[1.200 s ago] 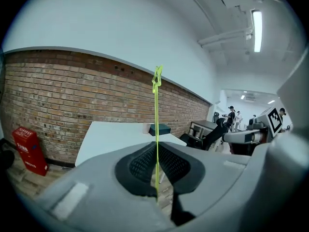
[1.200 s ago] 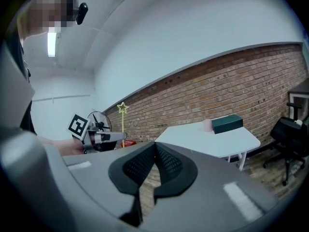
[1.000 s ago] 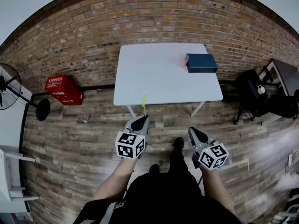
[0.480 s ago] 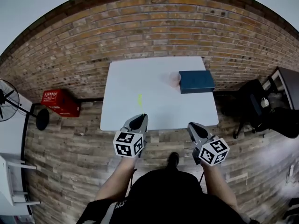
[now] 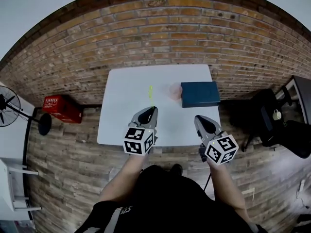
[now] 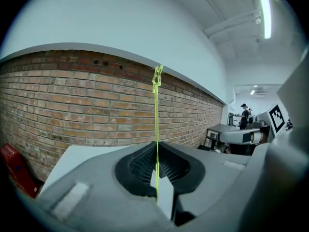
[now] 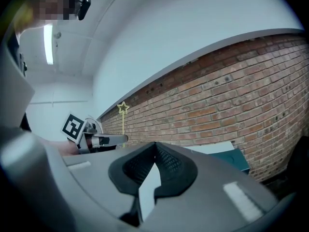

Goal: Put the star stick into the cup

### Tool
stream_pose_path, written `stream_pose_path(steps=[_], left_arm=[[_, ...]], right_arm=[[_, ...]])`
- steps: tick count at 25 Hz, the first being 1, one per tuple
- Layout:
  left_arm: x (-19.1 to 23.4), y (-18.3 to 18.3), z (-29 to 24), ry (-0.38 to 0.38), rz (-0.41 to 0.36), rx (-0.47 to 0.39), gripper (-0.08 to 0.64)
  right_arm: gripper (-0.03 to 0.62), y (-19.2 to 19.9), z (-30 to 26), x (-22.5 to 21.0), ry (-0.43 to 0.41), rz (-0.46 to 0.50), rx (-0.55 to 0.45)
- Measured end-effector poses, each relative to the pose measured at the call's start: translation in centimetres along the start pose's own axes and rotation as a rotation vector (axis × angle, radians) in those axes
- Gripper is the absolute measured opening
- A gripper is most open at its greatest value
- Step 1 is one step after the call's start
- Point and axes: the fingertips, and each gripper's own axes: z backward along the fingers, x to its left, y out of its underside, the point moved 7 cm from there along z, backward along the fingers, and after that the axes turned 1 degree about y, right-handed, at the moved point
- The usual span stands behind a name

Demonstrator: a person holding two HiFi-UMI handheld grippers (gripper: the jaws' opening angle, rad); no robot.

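A thin yellow-green star stick (image 5: pixel 150 95) stands upright over the white table (image 5: pixel 121 115), star end (image 6: pixel 157 76) uppermost. My left gripper (image 5: pixel 150 110) is shut on its lower part, and in the left gripper view the stick (image 6: pixel 156 129) runs straight up from between the closed jaws (image 6: pixel 156 151). A pale pink cup (image 5: pixel 174 90) sits on the table right of the stick, against a teal box (image 5: pixel 199 93). My right gripper (image 5: pixel 201 121) hovers over the table's front right part, shut and empty (image 7: pixel 155 151). The right gripper view shows the star (image 7: pixel 122 108) and the left gripper (image 7: pixel 99 139).
A brick wall (image 5: pixel 160 38) backs the table. A red crate (image 5: pixel 62 108) and a fan (image 5: pixel 7 106) stand on the wooden floor to the left. A dark chair (image 5: pixel 267 115) and a desk are at the right. The teal box (image 7: pixel 237 158) shows in the right gripper view.
The person has stepped up to the table, which now lies closer in view. Both grippers have gone from over the floor to over the table's front, the left still holding the stick.
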Motion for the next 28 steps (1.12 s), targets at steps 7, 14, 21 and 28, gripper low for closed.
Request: stream_pose_path(steps=[7,14,21,28], left_arm=[[3.4,-3.1,-3.5,0.006,-0.011,-0.056,0.015],[7.3,-4.1,-6.0,0.045,0.0,-0.059,0.016],[11.5,-4.1,-7.8,0.102,0.004,-0.029,0.015],[10.2,-3.9,-13.3,0.211,0.011,0.012,0.017]], right_arm=[[0.0,-2.2,-4.3,-2.0,0.067,0.028,-0.001],[0.0,-3.4,-8.8,-2.3,0.096,0.048,0.002],[0.0,-2.1,-11.7,-2.5,0.165,0.01,0.028],[0.0,-1.5,-12.8,-5.4,0.193,-0.029,0.045]])
